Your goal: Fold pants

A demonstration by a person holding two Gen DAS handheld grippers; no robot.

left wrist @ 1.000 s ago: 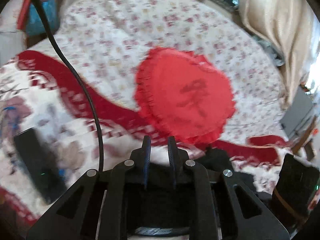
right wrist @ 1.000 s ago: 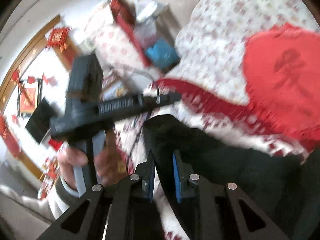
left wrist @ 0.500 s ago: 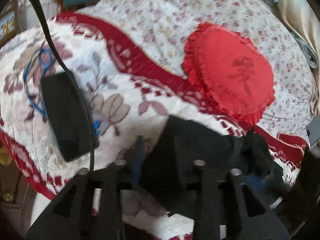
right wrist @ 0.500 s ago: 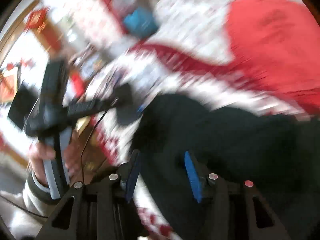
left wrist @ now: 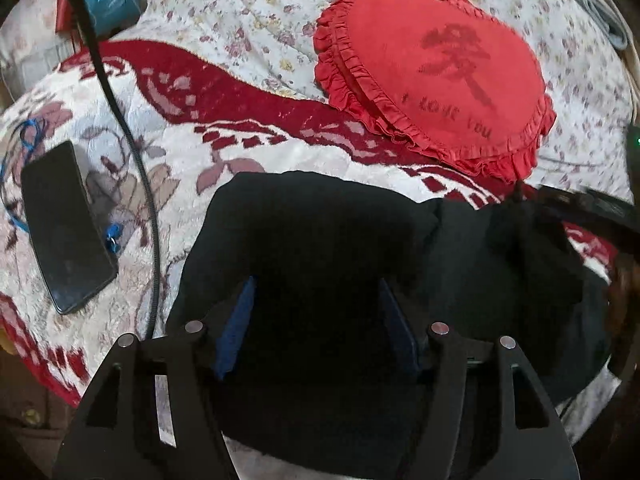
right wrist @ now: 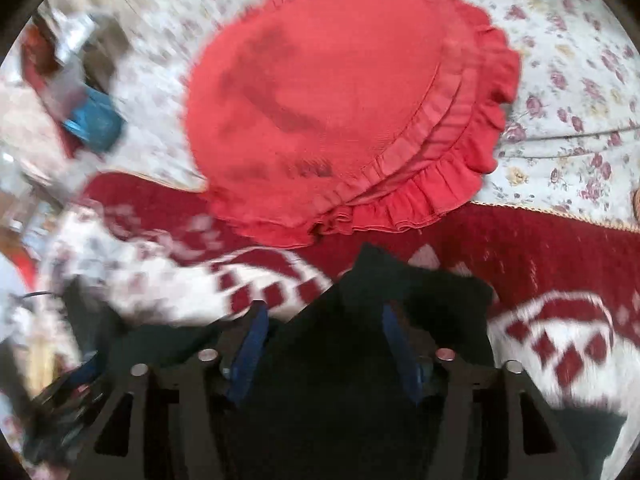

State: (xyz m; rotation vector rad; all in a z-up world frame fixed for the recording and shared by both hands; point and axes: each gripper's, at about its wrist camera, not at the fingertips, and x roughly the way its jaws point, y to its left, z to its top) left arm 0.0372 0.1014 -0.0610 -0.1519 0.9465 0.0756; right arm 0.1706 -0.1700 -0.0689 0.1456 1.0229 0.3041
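1 pants [left wrist: 320,240], 1 cushion [left wrist: 432,76], 1 phone [left wrist: 64,224].

black pants [left wrist: 320,240] are seen bunched on a red-and-white patterned blanket [left wrist: 248,152], w/ a rounded folded edge toward 12 o'clock in the left wrist view and a thicker, rumpled mass trailing off toward 3 o'clock. in the right wrist view the fabric [right wrist: 416,292] is raised into a pointed corner at approx. 12 o'clock, just short of a red frilled cushion [right wrist: 340,88]. no pattern is visible on the cloth; it's dark, matte, soft-looking.
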